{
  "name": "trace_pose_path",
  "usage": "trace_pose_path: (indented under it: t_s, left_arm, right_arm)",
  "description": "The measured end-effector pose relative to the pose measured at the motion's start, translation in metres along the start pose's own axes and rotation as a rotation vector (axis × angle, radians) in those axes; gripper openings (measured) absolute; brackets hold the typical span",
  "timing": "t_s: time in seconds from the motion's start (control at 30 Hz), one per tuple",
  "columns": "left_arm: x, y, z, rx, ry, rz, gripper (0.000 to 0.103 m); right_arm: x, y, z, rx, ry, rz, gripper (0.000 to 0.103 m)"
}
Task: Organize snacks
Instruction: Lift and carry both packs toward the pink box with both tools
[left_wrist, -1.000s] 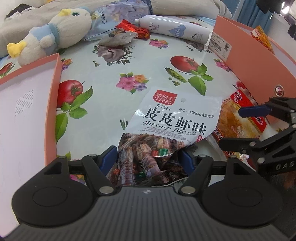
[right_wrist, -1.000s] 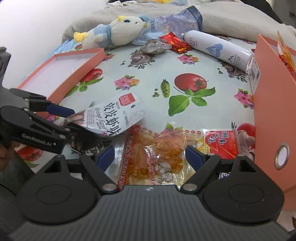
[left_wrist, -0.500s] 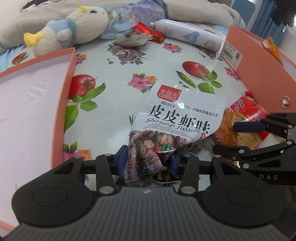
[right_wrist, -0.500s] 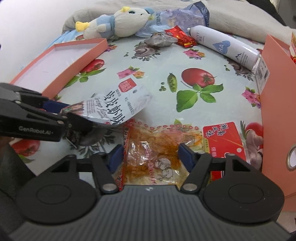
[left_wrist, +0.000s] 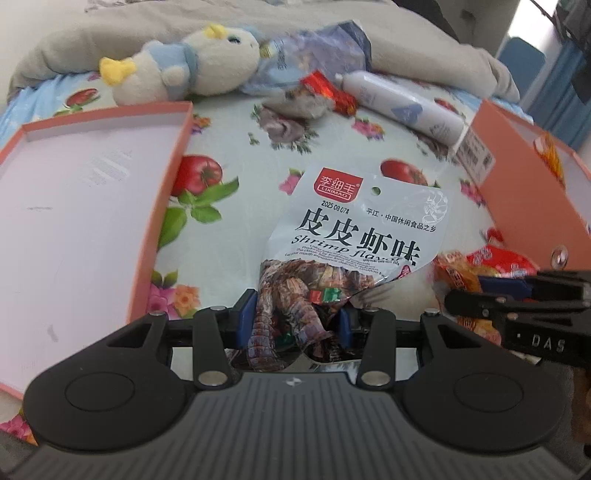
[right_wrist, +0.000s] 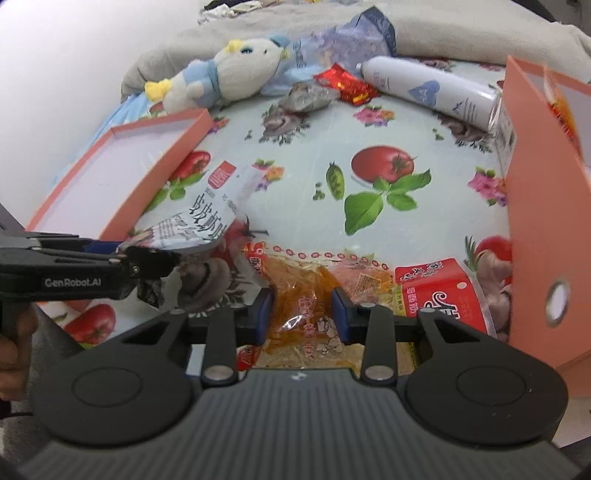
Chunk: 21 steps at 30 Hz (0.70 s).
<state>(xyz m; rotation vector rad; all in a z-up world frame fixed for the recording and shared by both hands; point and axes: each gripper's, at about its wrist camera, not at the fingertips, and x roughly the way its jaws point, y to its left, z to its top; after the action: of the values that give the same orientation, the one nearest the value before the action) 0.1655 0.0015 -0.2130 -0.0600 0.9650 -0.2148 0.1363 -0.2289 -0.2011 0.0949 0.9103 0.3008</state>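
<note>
My left gripper (left_wrist: 293, 319) is shut on the lower end of a silver shrimp-flavour snack bag (left_wrist: 365, 229) and holds it lifted above the tablecloth; it also shows in the right wrist view (right_wrist: 207, 221). My right gripper (right_wrist: 301, 310) is shut on an orange and red snack bag (right_wrist: 306, 291), which still lies on the table. In the left wrist view the right gripper (left_wrist: 480, 295) is at the right, on that orange bag (left_wrist: 458, 273). An orange box (right_wrist: 543, 206) stands at the right. A shallow orange lid (left_wrist: 74, 206) lies at the left.
At the back lie a plush duck toy (left_wrist: 192, 70), a white spray bottle (left_wrist: 399, 103), a red wrapper (left_wrist: 328, 90), a grey snack packet (right_wrist: 306, 98) and a blue bag (right_wrist: 354, 37). A floral tablecloth (right_wrist: 388, 192) covers the surface.
Both grippers closed from open onto their bags. The left one has lifted the shrimp bag up. The right one tightened on the orange bag.
</note>
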Motion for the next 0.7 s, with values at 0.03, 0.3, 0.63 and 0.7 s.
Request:
trace_pose_path:
  t_s: [0.03,0.3,0.63,0.7]
  left_arm:
    - [-0.004,-0.001,0.002,-0.011,-0.005,0.012,0.049]
    - [-0.036,-0.012,0.021,-0.055,-0.062,0.033,0.049]
    - [-0.082,-0.030,0.050,-0.111,-0.148,0.022,0.049]
    - [-0.090,-0.033,0.055,-0.115,-0.165,0.019,0.049]
  right_arm:
    - [-0.003,0.000,0.001,-0.003,-0.006,-0.002,0.037]
    - [-0.037,0.006,0.017,-0.005,-0.076,-0.009,0.037]
    - [-0.094,0.017,0.047,-0.017,-0.191,0.023,0.036]
    - [-0.105,0.019,0.053,-0.028,-0.216,0.021,0.036]
